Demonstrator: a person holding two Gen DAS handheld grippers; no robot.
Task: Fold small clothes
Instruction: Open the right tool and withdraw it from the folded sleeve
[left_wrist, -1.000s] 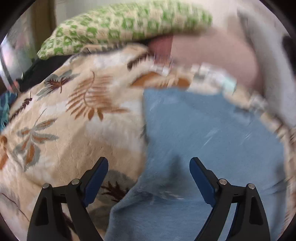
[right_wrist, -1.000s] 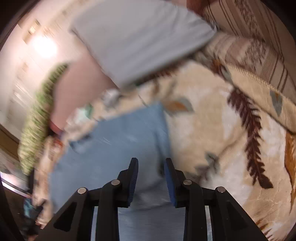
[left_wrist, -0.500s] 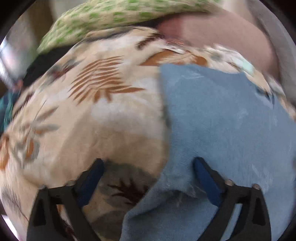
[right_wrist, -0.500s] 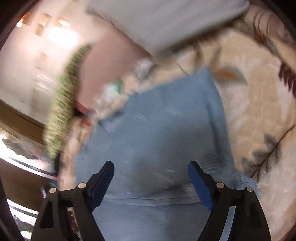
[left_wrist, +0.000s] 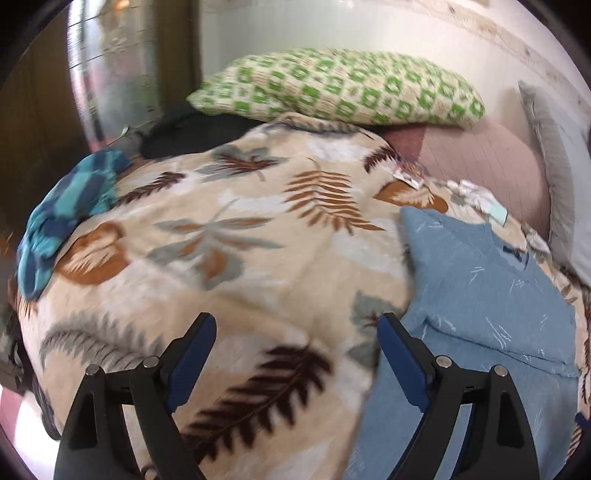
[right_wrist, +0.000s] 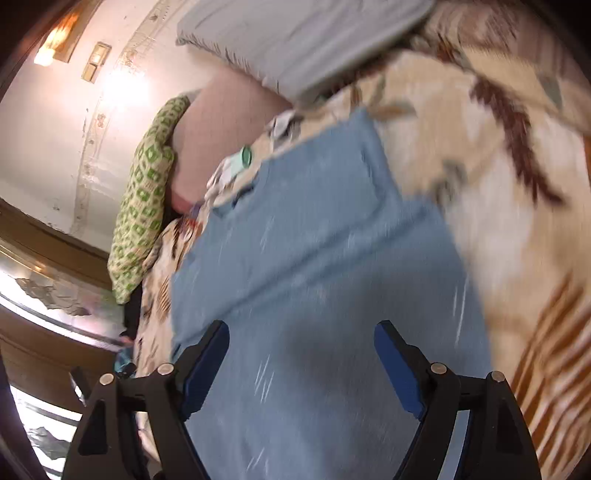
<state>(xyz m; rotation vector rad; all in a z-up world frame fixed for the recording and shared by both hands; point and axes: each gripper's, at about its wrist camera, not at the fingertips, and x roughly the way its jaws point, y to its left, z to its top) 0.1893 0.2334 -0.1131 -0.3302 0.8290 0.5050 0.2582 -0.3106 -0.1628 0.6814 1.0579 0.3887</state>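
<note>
A light blue garment (left_wrist: 480, 288) lies flat on a leaf-patterned blanket (left_wrist: 236, 236), partly folded with one layer over another. In the left wrist view it is at the right; my left gripper (left_wrist: 295, 332) is open and empty above the blanket, just left of the garment's edge. In the right wrist view the garment (right_wrist: 314, 266) fills the middle. My right gripper (right_wrist: 301, 339) is open and empty right above it.
A green-patterned pillow (left_wrist: 340, 88) and a pink cushion (left_wrist: 487, 155) lie at the bed's far end by the wall. A grey pillow (right_wrist: 295, 40) lies beside them. A teal checked cloth (left_wrist: 62, 214) sits at the blanket's left edge. Small wrappers (left_wrist: 476, 195) lie beyond the garment.
My right gripper opened from nearly shut and let go of the garment. Both grippers pulled back and away; the left one shifted left off the garment.
</note>
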